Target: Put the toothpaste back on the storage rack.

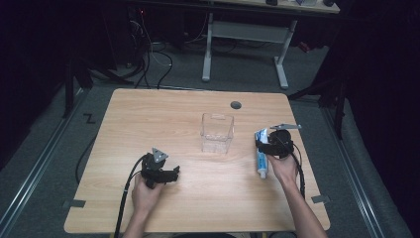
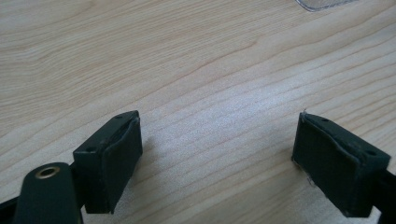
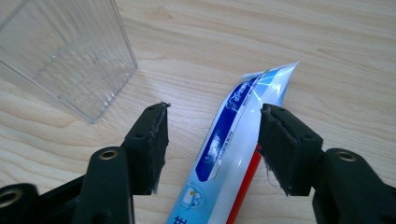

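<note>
A blue, white and red toothpaste tube lies flat on the wooden table at the right, its crimped end pointing away from the person. My right gripper is low over it with its jaws apart. In the right gripper view the tube runs up between the jaws of this gripper, close against the right pad, with a gap to the left pad. A clear plastic container stands upright mid-table, just left of the tube. My left gripper rests at the front left, open over bare wood.
A dark round grommet hole sits near the table's far edge. Behind the table stand a white desk frame and loose cables on the floor. A corner of the clear container shows at the top of the left gripper view.
</note>
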### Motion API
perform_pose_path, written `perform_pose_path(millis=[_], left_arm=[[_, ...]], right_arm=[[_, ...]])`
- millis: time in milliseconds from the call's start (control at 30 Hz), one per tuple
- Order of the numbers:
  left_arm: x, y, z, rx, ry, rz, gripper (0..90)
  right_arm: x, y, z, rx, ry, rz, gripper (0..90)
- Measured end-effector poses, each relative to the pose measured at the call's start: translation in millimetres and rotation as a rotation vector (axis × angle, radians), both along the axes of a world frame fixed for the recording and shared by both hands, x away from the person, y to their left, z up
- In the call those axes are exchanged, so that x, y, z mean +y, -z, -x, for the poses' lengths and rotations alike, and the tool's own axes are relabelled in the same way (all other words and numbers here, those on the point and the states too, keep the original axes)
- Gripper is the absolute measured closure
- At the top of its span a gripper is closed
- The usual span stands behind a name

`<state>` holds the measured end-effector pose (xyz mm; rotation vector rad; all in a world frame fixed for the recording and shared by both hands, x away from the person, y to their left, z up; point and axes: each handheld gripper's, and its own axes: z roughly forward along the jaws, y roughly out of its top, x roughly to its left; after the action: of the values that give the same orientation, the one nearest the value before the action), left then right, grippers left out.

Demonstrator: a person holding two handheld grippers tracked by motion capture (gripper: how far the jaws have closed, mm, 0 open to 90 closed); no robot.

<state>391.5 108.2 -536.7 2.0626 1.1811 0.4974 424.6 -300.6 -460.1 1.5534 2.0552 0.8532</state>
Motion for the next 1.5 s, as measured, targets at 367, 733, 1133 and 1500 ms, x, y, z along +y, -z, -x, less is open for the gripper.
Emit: perform_pose_path(millis=[367,733,1133,1500], left_arm=[[0.0,0.0,0.0,0.000,0.000,0.000,16.1],[0.0,0.0,0.0,0.000,0.000,0.000,16.1],[0.0,0.0,0.0,0.000,0.000,0.000,16.1],[0.0,0.0,0.0,0.000,0.000,0.000,16.1]], right_arm=[[11.9,4.0,-26.2,0.093,0.022,0.082,40.7],[21.6,12.9,-47.0,0.159,0.051,0.145,40.4],[20.9,24.0,-62.6,0.232,0.109,0.188,42.2],[19.6,24.4,-65.8,0.258,0.134,0.219,43.0]])
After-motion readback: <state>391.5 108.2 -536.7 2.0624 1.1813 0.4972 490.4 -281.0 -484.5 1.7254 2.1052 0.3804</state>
